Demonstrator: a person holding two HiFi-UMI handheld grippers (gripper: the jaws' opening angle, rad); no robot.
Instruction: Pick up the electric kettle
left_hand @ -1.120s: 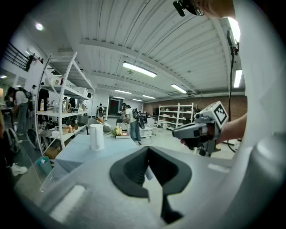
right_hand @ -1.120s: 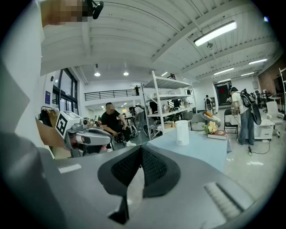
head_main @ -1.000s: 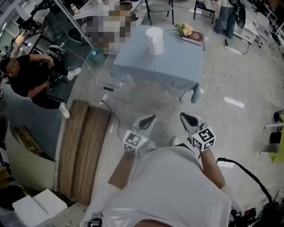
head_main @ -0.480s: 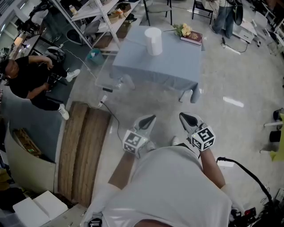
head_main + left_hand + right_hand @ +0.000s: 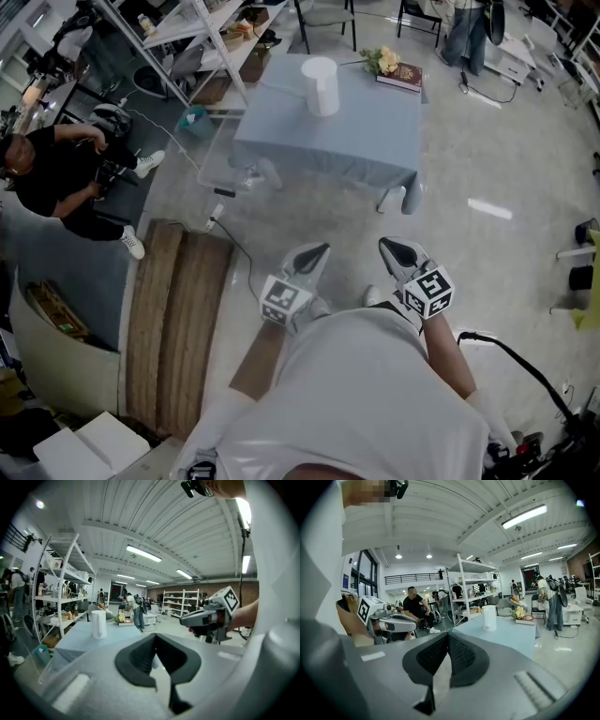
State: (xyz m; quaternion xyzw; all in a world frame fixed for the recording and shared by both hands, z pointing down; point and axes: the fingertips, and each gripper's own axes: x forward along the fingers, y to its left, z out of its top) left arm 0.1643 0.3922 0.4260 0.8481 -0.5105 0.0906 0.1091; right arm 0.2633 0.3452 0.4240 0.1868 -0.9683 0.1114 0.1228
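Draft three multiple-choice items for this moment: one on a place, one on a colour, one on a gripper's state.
1. Where does the white cylindrical electric kettle stand?
A. on the cloth-covered table
B. on the floor
C. on a wooden bench

2. What colour is the table's cloth?
A. red
B. light blue
C. yellow

3. How do the right gripper's jaws stand?
A. wide apart
B. closed on the kettle
C. together, empty

Answers:
1 A, the kettle rests on the cloth towards the table's far edge.
2 B, pale blue fabric drapes over the table's sides.
3 C, the right gripper view shows the pads meeting with nothing between them and the kettle well ahead.
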